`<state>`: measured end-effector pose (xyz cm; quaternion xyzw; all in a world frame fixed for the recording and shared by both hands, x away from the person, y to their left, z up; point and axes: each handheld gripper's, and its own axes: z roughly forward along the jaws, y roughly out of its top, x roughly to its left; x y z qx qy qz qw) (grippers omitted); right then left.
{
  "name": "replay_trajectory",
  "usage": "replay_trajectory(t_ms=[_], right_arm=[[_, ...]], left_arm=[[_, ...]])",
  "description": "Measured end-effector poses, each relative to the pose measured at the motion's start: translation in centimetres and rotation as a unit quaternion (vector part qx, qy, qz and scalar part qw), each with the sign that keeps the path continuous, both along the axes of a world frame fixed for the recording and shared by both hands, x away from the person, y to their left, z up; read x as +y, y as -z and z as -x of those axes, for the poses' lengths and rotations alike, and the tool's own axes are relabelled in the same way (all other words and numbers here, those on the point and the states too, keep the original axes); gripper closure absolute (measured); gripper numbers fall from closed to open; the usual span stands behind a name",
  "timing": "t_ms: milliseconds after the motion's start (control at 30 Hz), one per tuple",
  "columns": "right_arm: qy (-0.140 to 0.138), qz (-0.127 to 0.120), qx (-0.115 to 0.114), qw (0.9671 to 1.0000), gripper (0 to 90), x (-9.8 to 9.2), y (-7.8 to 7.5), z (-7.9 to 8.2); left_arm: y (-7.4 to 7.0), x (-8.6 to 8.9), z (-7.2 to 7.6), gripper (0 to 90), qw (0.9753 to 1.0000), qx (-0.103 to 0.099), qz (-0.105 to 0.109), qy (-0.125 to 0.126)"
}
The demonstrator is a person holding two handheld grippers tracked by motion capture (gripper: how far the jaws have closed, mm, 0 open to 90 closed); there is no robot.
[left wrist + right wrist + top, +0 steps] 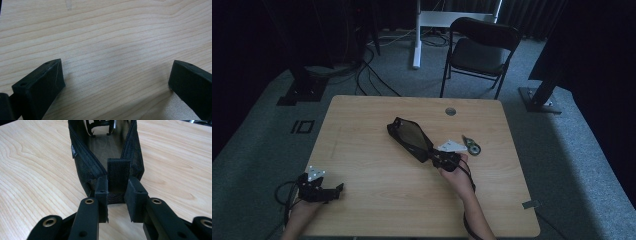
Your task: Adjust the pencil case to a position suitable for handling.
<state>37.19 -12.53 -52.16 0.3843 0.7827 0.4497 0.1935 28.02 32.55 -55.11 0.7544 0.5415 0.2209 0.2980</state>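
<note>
A black mesh zip pouch (409, 136) lies open on the wooden table (372, 210), running diagonally from the centre toward the right hand. My right gripper (443, 159) is at its near end. In the right gripper view the jaws (116, 195) are shut on the pouch's mesh end tab (118, 173), and the pouch (82, 162) gapes open beyond them with something pale at its far end. My left gripper (337, 190) rests at the table's front left corner, far from the pouch. Its jaws (116, 75) stand wide open over bare wood.
A small tape roller (472, 146) lies just right of my right gripper. A round cable hole (450, 111) sits near the table's far edge. Behind the table stand a black folding chair (482, 47) and a white desk leg (416, 35).
</note>
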Motion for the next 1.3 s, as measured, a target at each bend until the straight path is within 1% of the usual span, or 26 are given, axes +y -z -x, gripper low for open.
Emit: replay_trajectory(t_ms=[133, 400, 467, 500, 567, 600, 733, 800, 867, 967, 1133, 1300], right_arm=[[0.01, -0.006, -0.001, 0.9999, 73.0, -1.0, 0.3, 0.7], [0.026, 0.0, -0.007, 0.9996, 73.0, -2.6, -0.1, 2.4], [0.032, -0.006, -0.006, 0.9995, 73.0, -3.2, 0.0, 2.8], [0.031, -0.002, -0.005, 0.9995, 73.0, -3.5, 0.1, 3.1], [0.038, -0.004, -0.004, 0.9992, 73.0, -4.1, 0.2, 3.5], [0.037, -0.003, -0.004, 0.9993, 72.9, -4.4, 0.3, 3.8], [0.049, 0.003, -0.006, 0.9988, 72.9, -5.5, 0.2, 4.9], [0.056, 0.006, -0.009, 0.9984, 72.9, -5.8, 0.2, 5.3], [0.059, -0.002, -0.007, 0.9983, 72.9, -6.3, 0.4, 5.7], [0.063, -0.005, -0.008, 0.9979, 72.9, -6.8, 0.4, 6.1], [0.072, 0.002, -0.009, 0.9974, 73.0, -7.5, 0.1, 6.8], [0.077, -0.004, -0.005, 0.997, 72.9, -8.3, 0.3, 7.6]], left_arm=[[0.0, 0.0, 0.0, 0.1, 1.0, 0.0, 0.0, 0.0], [0.0, 0.0, 0.0, 0.1, 1.0, 0.0, 0.0, 0.0], [0.0, 0.0, 0.0, 0.1, 1.0, 0.0, 0.0, 0.0], [0.0, 0.0, 0.0, 0.1, 1.0, 0.0, 0.0, 0.0], [0.0, 0.0, 0.0, 0.1, 1.0, 0.0, 0.0, 0.0], [0.0, 0.0, 0.0, 0.1, 1.0, 0.0, 0.0, 0.0], [0.0, 0.0, 0.0, 0.1, 1.0, 0.0, 0.0, 0.0], [0.0, 0.0, 0.0, 0.1, 1.0, 0.0, 0.0, 0.0], [0.0, 0.0, 0.0, 0.1, 1.0, 0.0, 0.0, 0.0], [0.0, 0.0, 0.0, 0.1, 1.0, 0.0, 0.0, 0.0], [0.0, 0.0, 0.0, 0.1, 1.0, 0.0, 0.0, 0.0], [0.0, 0.0, 0.0, 0.1, 1.0, 0.0, 0.0, 0.0]])
